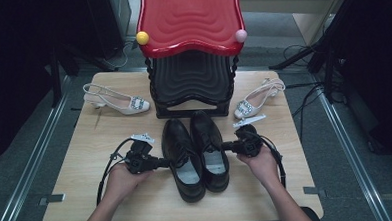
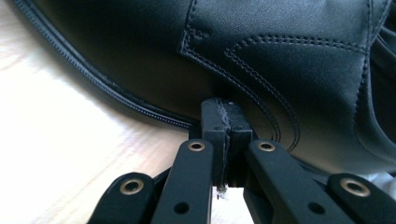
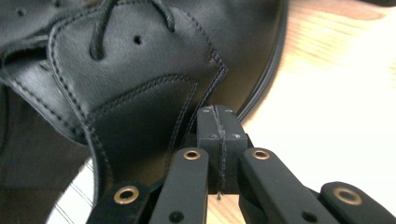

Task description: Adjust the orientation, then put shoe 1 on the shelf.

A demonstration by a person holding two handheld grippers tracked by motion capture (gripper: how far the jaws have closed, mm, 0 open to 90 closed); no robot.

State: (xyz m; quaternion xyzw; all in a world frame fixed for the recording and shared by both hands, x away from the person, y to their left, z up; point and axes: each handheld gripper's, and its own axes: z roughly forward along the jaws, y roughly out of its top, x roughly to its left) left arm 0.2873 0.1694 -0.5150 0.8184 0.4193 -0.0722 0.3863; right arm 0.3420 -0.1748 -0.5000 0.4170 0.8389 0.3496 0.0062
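The pair of black lace-up shoes [image 1: 196, 153] was seen standing side by side at the middle of the table [image 1: 87, 195], toes pointed toward the far edge and heels toward the near edge, just in front of a black stepped stand [image 1: 193, 83] topped by a red wavy seat [image 1: 190, 18]. From the high view alone the wider layout was given: a white slingback shoe [image 1: 116, 100] near the far left corner, another white slingback [image 1: 258, 100] near the far right corner. The left gripper [image 1: 162, 163] was held against the outer side of the left shoe [image 2: 140, 51], the right gripper [image 1: 226, 146] against the outer side of the right shoe [image 3: 140, 79]. Only in the gripper views was the fine detail shown: each set of jaws was clenched together with nothing between the pads, tips touching the leather just above the welt. Smooth black leather, double stitching, a ribbed sole edge, and a lace with eyelets on the right shoe were visible.
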